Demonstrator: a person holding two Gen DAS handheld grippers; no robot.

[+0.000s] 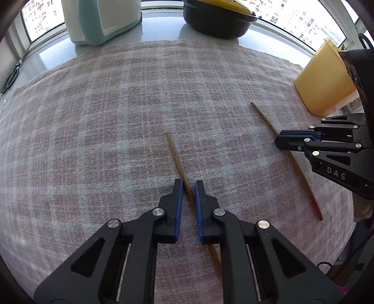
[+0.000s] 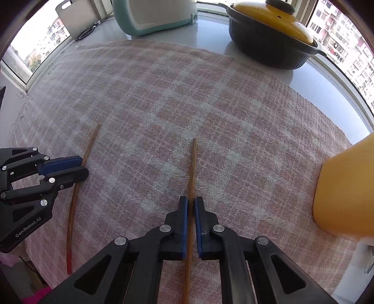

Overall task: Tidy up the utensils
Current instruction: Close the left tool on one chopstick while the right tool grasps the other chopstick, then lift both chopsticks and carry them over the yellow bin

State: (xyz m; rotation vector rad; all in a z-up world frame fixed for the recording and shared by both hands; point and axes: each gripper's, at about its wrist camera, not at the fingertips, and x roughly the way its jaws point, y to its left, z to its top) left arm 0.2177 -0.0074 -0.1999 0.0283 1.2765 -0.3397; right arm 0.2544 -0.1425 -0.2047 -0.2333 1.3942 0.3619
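Two brown chopsticks lie apart on a pink plaid cloth (image 1: 112, 105). My left gripper (image 1: 187, 184) points down with its blue pads closed on the left chopstick (image 1: 174, 152), which crosses between them at a slant. In the right wrist view that left gripper (image 2: 83, 167) grips the same left chopstick (image 2: 72, 210), whose near end is red. My right gripper (image 2: 191, 201) is shut on the right chopstick (image 2: 193, 163), pads tight on both sides. From the left wrist view, the right gripper (image 1: 278, 140) pinches the right chopstick (image 1: 264, 119) near its middle.
A yellow container (image 1: 325, 84) (image 2: 346, 191) stands at the cloth's right edge. Behind the cloth, by the window, are a dark pot (image 2: 273, 46) with a yellow lid and a teal-and-white appliance (image 2: 154, 16). A cutting board (image 2: 77, 16) leans at the far left.
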